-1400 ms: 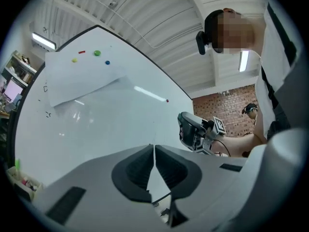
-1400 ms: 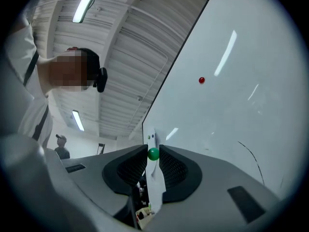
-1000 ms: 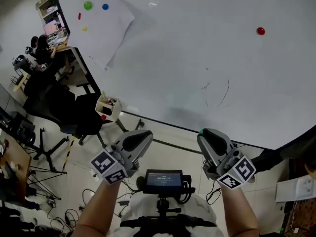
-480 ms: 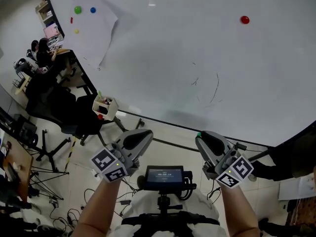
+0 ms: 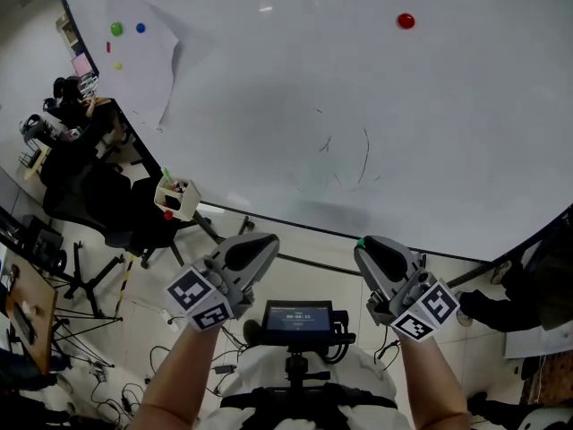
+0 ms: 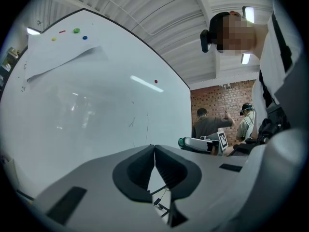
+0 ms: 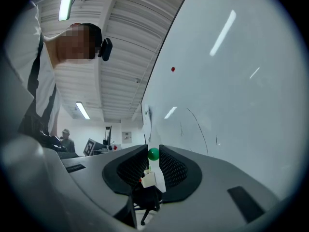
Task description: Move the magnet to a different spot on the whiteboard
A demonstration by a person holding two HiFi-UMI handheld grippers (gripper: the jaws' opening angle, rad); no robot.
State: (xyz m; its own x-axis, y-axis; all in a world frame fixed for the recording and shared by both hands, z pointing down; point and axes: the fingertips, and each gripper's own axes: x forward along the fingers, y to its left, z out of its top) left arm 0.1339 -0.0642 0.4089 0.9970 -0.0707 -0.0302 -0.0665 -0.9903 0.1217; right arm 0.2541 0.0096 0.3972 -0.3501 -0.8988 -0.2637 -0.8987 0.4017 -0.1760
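Green round magnet (image 7: 153, 153) clamped between part-open jaws of right gripper (image 5: 364, 242); left gripper (image 5: 267, 240) closed, empty. Large white whiteboard (image 5: 269, 106) shifted left in head view over 1 second: carry likely underway, placement pending.

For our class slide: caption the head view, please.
Facing the whiteboard: empty left gripper, right gripper holding a green magnet.

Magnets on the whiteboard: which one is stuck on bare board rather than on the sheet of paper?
The round red magnet, alone at upper right; the green magnet, blue magnet and yellow magnet sit on the paper.
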